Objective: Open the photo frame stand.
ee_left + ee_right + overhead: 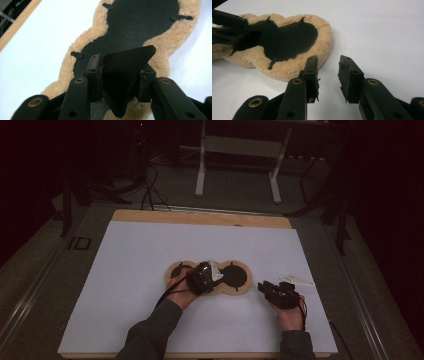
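A tan fleece pad point(207, 276) with a black liner point(140, 22) lies at the middle of a white table point(130, 270). The left gripper point(120, 75) pinches a lifted flap of the liner point(125, 75) between its jaws, the flap bent up off the fleece. The right gripper point(328, 75) rests just right of the pad, jaws spread with only bare table between them. A small white piece point(298, 280) lies near the right gripper

Fleece pad point(207, 276) lies on the sheet point(130, 270)
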The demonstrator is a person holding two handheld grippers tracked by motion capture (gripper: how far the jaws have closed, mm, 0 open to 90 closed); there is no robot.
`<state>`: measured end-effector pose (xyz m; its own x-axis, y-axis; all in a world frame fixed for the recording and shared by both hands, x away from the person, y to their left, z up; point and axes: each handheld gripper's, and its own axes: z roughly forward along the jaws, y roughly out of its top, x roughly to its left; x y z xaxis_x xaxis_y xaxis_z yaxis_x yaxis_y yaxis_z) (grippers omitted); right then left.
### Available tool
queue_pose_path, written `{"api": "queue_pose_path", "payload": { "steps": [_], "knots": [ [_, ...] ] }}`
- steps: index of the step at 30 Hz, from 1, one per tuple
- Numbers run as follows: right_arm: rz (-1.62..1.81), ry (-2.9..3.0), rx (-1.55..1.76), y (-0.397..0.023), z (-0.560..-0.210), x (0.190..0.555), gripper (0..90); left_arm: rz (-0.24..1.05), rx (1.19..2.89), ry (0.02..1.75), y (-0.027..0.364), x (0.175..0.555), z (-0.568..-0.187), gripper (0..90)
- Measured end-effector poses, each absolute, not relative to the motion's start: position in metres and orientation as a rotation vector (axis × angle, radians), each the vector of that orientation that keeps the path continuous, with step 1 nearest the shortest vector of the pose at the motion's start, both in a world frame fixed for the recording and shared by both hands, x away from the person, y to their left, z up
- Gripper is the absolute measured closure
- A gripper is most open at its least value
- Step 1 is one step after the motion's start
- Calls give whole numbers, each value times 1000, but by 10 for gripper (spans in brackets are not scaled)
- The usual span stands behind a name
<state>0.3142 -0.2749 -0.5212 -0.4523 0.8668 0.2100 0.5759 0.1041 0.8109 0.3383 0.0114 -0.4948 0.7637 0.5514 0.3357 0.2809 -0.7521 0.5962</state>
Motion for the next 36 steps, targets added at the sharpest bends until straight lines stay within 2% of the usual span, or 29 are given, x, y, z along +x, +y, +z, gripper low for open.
{"api": "queue_pose_path", "payload": {
  "steps": [3,10,22,36],
  "knots": [
    [1278,2070,1418,-275,-521,314,682,711,2433,614,10,339,-492,702],
    [1282,2069,1420,-275,-521,314,677,730,2438,604,11,343,-484,752],
    [1291,2076,1409,-273,-518,314,641,741,2431,594,13,344,-481,773],
    [1317,2114,1394,-260,-516,316,525,730,2357,654,21,343,-477,780]
  ]
}}
